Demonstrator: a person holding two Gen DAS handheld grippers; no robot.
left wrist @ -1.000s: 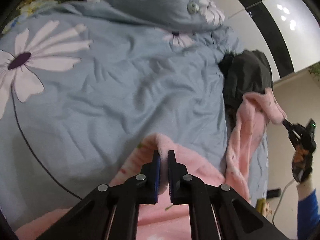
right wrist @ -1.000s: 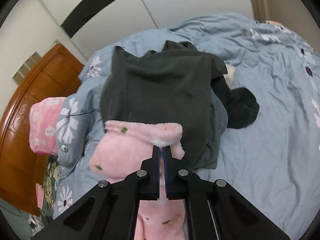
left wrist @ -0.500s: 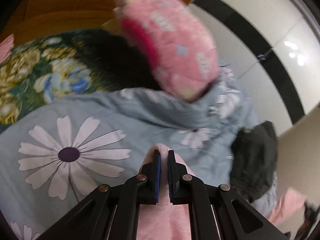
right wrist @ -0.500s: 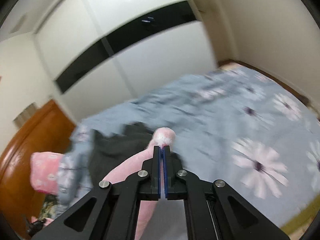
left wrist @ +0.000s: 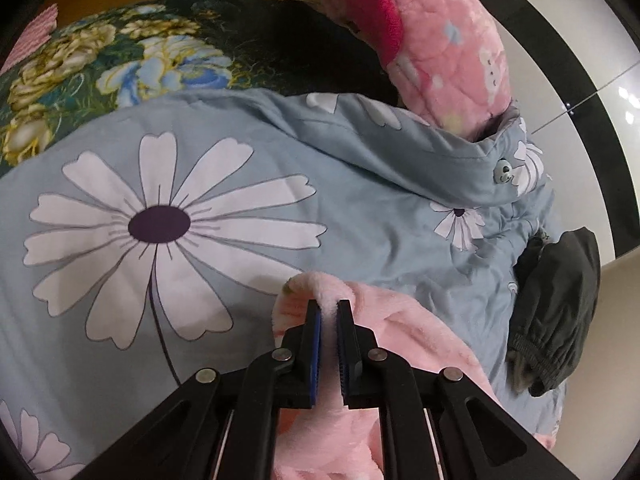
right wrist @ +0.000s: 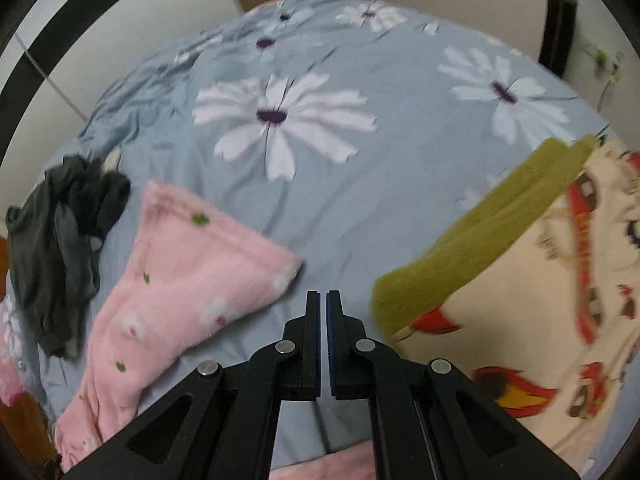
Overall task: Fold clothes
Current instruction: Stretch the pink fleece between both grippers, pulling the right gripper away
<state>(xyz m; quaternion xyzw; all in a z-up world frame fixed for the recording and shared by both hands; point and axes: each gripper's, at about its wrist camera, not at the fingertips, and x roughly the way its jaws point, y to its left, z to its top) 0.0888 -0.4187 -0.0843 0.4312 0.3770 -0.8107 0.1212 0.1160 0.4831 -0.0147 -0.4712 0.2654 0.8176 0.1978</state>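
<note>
Right now the left hand-held gripper [left wrist: 328, 308] is pinching a bunched edge of the fluffy pink fleece garment with small green and white spots [left wrist: 400, 344], its two fingers clamped tight on the pile, while the right hand-held gripper [right wrist: 323, 300] is hanging with its fingers drawn together on nothing that I can see. The garment is lying across the pale blue daisy-print bed cover [right wrist: 304, 184]; in the right wrist view one broad flap of it [right wrist: 192, 280] is spreading out toward the middle of the bed and the rest is trailing away toward the near-left edge. A crumpled dark grey garment [right wrist: 56, 248] is sitting just beside it toward the left edge of the bed, and a cream cartoon-print blanket with an olive-green border [right wrist: 540, 280] is covering the right side. At the head end, a quilted pink pillow [left wrist: 448, 48] is leaning over a dark floral sheet [left wrist: 100, 60]. Whether the pink piece is being laid out flat or is already partly folded, these views are not settling. The risks I am judging: with only one corner being held, the thick fleece is likely sagging and dragging, so any pull could be skewing the edges or rumpling the cover beneath; the grip is taking in a small tuft, which could be slipping free; and the flap is lying close enough to the dark garment to be catching it.
</note>
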